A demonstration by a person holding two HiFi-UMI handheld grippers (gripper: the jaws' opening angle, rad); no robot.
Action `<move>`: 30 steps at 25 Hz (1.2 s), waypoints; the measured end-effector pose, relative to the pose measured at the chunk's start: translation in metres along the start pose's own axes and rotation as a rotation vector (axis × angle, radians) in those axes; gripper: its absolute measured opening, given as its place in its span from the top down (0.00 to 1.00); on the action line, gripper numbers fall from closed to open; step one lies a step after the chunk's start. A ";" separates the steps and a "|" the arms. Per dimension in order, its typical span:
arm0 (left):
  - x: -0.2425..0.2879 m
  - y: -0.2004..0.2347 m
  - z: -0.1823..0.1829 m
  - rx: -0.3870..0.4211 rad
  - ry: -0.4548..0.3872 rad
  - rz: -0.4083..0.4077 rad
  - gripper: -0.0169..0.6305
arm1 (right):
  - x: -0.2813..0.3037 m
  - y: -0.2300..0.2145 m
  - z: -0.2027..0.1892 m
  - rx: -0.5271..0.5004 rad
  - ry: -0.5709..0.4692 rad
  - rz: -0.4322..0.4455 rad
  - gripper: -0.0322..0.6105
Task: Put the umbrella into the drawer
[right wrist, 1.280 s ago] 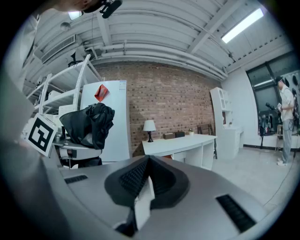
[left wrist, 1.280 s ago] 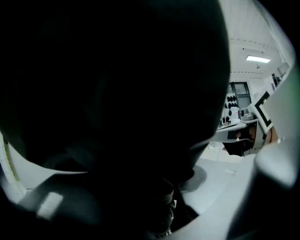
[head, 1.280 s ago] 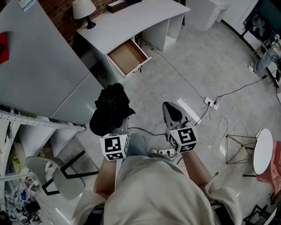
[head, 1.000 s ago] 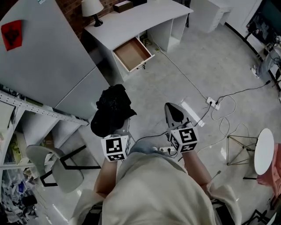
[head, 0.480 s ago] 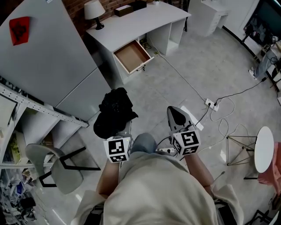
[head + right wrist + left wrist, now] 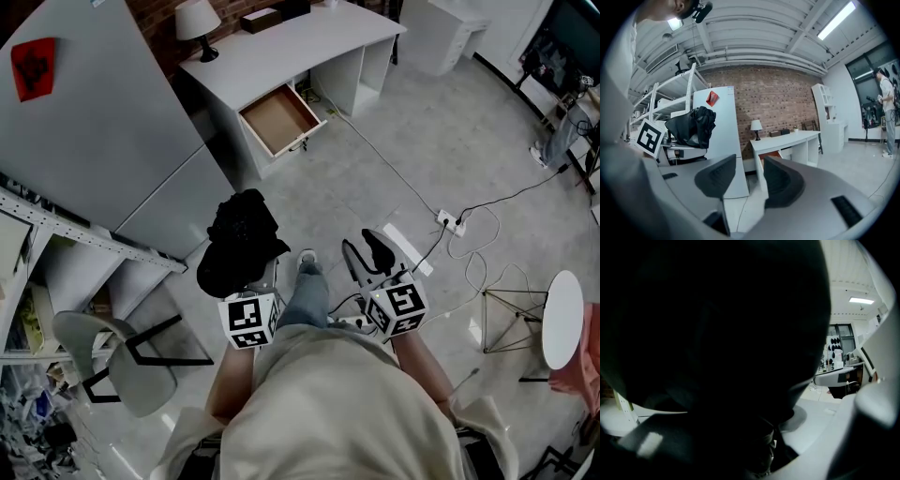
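Note:
The black folded umbrella (image 6: 239, 242) is bunched at the front of my left gripper (image 6: 256, 279), which is shut on it. In the left gripper view the umbrella (image 6: 708, 333) fills nearly everything and hides the jaws. My right gripper (image 6: 367, 255) is beside it to the right, its jaws opening with nothing between them (image 6: 750, 180). The white desk (image 6: 309, 42) stands ahead across the floor, and its wooden-bottomed drawer (image 6: 278, 119) is pulled out and empty. The right gripper view also shows the umbrella (image 6: 691, 125) at left and the desk (image 6: 787, 139) ahead.
A tall grey cabinet (image 6: 84, 141) and metal shelving (image 6: 56, 244) line the left side, with a grey chair (image 6: 112, 361) below. A lamp (image 6: 195, 19) stands on the desk. A power strip and cables (image 6: 450, 221) lie on the floor at right, near a round white side table (image 6: 562, 319).
The right gripper's jaws were together and now stand apart. The person's shoe has stepped forward between the two grippers. The umbrella stays in the left gripper.

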State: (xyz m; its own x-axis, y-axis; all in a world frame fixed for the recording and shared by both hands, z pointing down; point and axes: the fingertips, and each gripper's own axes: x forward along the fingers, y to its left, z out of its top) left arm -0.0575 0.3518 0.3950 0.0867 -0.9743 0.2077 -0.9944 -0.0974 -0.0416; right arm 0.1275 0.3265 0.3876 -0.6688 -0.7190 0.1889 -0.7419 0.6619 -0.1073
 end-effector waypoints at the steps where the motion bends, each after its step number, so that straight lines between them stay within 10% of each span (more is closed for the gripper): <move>1: 0.006 0.002 -0.001 0.001 0.004 0.001 0.58 | 0.005 -0.002 -0.001 0.001 0.003 0.010 0.64; 16: 0.187 0.048 0.002 -0.042 0.057 -0.030 0.58 | 0.163 -0.099 0.036 -0.006 -0.007 -0.015 0.34; 30: 0.342 0.106 0.021 -0.026 0.094 -0.097 0.58 | 0.311 -0.166 0.081 0.010 -0.017 -0.071 0.31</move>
State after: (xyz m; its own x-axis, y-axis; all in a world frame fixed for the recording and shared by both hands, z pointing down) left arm -0.1320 0.0043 0.4407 0.1778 -0.9373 0.2999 -0.9829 -0.1838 0.0083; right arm 0.0387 -0.0242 0.3853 -0.6153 -0.7674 0.1802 -0.7877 0.6071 -0.1041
